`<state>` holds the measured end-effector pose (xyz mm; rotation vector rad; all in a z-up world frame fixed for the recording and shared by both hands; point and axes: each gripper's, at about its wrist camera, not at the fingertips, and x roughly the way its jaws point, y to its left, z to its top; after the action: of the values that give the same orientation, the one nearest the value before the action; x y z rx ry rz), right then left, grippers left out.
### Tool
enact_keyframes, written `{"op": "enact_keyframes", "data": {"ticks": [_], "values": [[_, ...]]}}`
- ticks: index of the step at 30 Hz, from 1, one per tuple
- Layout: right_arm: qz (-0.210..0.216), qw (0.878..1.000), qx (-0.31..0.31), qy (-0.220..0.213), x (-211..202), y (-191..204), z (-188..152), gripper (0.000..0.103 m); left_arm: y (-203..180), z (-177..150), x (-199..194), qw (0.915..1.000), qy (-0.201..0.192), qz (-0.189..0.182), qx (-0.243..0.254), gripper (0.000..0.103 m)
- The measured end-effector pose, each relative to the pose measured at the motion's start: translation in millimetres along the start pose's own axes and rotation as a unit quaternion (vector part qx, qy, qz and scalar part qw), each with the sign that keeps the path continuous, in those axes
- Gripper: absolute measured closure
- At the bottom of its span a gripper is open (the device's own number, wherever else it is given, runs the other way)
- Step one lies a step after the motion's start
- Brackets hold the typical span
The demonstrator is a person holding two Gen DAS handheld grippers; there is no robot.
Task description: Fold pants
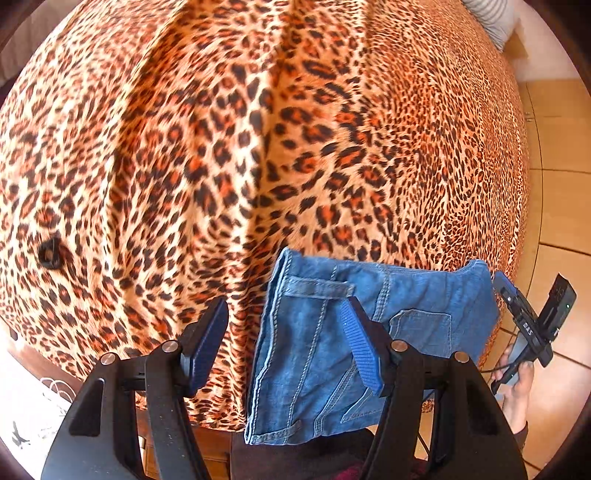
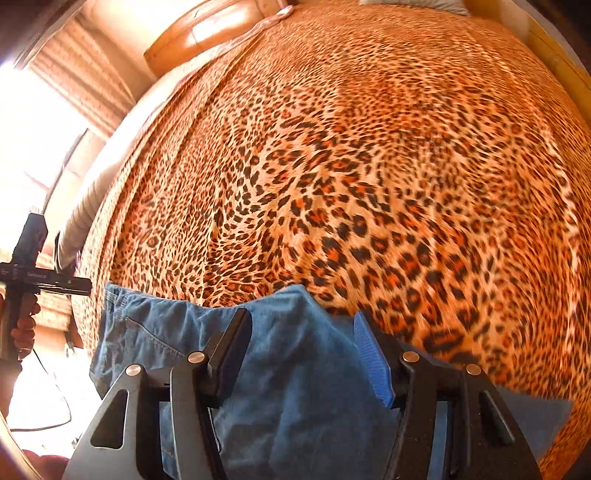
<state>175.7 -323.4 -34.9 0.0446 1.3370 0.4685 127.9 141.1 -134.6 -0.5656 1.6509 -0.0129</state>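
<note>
Blue denim pants [image 1: 332, 339] lie folded at the near edge of a bed covered in a leopard-print spread [image 1: 258, 147]. My left gripper [image 1: 286, 339] is open above the bed's near edge, its right finger over the denim and its left finger over the spread. In the right wrist view the pants [image 2: 295, 369] lie under my right gripper [image 2: 303, 354], which is open with both fingers over the denim. The right gripper also shows in the left wrist view [image 1: 532, 325], held in a hand at the pants' right end. The left gripper shows at the left edge of the right wrist view [image 2: 26, 277].
A small dark ring [image 1: 50, 253] lies on the spread at the left. Tiled floor [image 1: 561, 184] runs along the bed's right side. A wooden headboard [image 2: 207, 33] and a bright window [image 2: 33, 147] are at the far left. A striped pillow [image 1: 491, 18] lies at the far corner.
</note>
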Motion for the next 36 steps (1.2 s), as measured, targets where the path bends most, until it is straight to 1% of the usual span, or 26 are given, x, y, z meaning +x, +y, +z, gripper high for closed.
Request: {"op": "enact_keyframes", "data": {"ticks": [2, 4, 7, 8, 9, 10, 11, 12, 13, 14, 15, 16, 17, 18, 19, 20, 21, 22, 25, 28, 30, 31, 32, 34, 35, 36], "values": [[-0.02, 0.999, -0.019, 0.035, 20.0, 7.3, 12.8, 0.043, 11.8, -5.8, 9.3, 0.9997, 0.012, -0.017, -0.01, 0.04], [-0.036, 0.997, -0.035, 0.058, 32.4, 10.1, 11.9, 0.042, 16.1, -8.6, 20.3, 0.9993, 0.019, -0.029, -0.014, 0.04], [-0.049, 0.993, -0.047, 0.095, 50.7, 11.5, 9.4, 0.039, 11.2, -8.8, 42.7, 0.9976, 0.04, -0.055, -0.014, 0.038], [-0.055, 0.992, -0.054, 0.098, 55.7, 10.7, 9.4, 0.038, 6.9, -9.1, 51.4, 0.997, 0.049, -0.059, -0.009, 0.038], [-0.061, 0.992, -0.06, 0.096, 56.2, 12.2, 9.1, 0.037, -1.4, -9.7, 56.0, 0.9975, 0.049, -0.051, 0.0, 0.034], [-0.063, 0.991, -0.064, 0.095, 59.1, 13.2, 9.1, 0.037, -9.9, -10.1, 56.8, 0.998, 0.041, -0.047, 0.013, 0.025], [-0.065, 0.991, -0.067, 0.096, 63.6, 17.3, 10.8, 0.038, -18.6, -11.4, 55.5, 0.9982, 0.028, -0.044, 0.029, 0.024], [-0.068, 0.99, -0.075, 0.097, 65.5, 19.7, 10.2, 0.047, -26.1, -12.6, 54.0, 0.9986, 0.014, -0.031, 0.042, 0.025], [-0.061, 0.99, -0.08, 0.097, 65.7, 22.0, 9.0, 0.055, -32.7, -14.1, 52.6, 0.9985, 0.001, -0.02, 0.052, 0.04], [-0.045, 0.991, -0.078, 0.1, 67.3, 26.6, 8.2, 0.081, -37.7, -16.1, 51.2, 0.9984, -0.003, -0.007, 0.056, 0.064], [-0.054, 0.99, -0.081, 0.099, 67.4, 33.1, 7.2, 0.084, -39.9, -17.8, 46.5, 0.9985, -0.008, -0.009, 0.053, 0.072], [-0.074, 0.988, -0.099, 0.092, 64.0, 41.0, 6.1, 0.093, -41.5, -16.4, 37.6, 0.9981, -0.018, -0.017, 0.056, 0.081], [-0.082, 0.987, -0.11, 0.082, 58.7, 46.4, 7.1, 0.098, -44.7, -18.4, 32.2, 0.9971, -0.036, -0.006, 0.067, 0.083], [-0.081, 0.989, -0.103, 0.064, 50.2, 46.9, 10.3, 0.098, -47.5, -19.0, 29.6, 0.995, -0.056, 0.016, 0.081, 0.083], [-0.072, 0.992, -0.085, 0.054, 45.5, 42.9, 13.8, 0.098, -47.8, -17.9, 33.7, 0.9935, -0.061, 0.037, 0.089, 0.083], [-0.071, 0.994, -0.067, 0.056, 46.5, 35.8, 15.8, 0.098, -45.4, -15.7, 40.8, 0.9942, -0.05, 0.043, 0.084, 0.083], [-0.076, 0.993, -0.058, 0.062, 50.8, 31.6, 16.1, 0.098, -43.6, -14.6, 45.5, 0.9954, -0.043, 0.043, 0.074, 0.083], [-0.08, 0.993, -0.053, 0.068, 57.0, 32.0, 15.7, 0.098, -42.0, -13.5, 46.0, 0.9956, -0.047, 0.043, 0.069, 0.083], [-0.107, 0.991, -0.043, 0.069, 66.3, 32.8, 15.7, 0.094, -43.4, -17.4, 43.3, 0.9949, -0.055, 0.043, 0.074, 0.082], [-0.114, 0.992, -0.007, 0.054, 61.7, 29.5, 14.4, 0.082, -30.9, -25.5, 27.1, 0.9931, -0.062, 0.047, 0.088, 0.076], [-0.106, 0.994, 0.022, 0.033, 45.9, 19.3, 10.2, 0.069, -28.3, -36.4, 4.9, 0.99, -0.083, 0.052, 0.101, 0.073], [-0.096, 0.994, 0.042, 0.018, 34.8, 12.9, 6.4, 0.067, -26.3, -45.0, -6.5, 0.9873, -0.098, 0.06, 0.109, 0.066], [-0.09, 0.994, 0.064, -0.002, 22.2, 5.8, 1.3, 0.065, -28.5, -50.9, -14.8, 0.983, -0.118, 0.082, 0.114, 0.057], [-0.079, 0.989, 0.117, -0.036, -3.6, -12.4, -13.6, 0.059, -32.4, -59.5, -29.1, 0.9655, -0.173, 0.153, 0.12, 0.047], [-0.072, 0.985, 0.146, -0.052, -16.5, -23.2, -23.0, 0.057, -32.0, -59.5, -32.7, 0.9587, -0.188, 0.174, 0.123, 0.046], [-0.067, 0.98, 0.177, -0.067, -29.7, -35.2, -35.1, 0.055, -21.4, -56.4, -36.4, 0.9582, -0.192, 0.172, 0.125, 0.046]]}}
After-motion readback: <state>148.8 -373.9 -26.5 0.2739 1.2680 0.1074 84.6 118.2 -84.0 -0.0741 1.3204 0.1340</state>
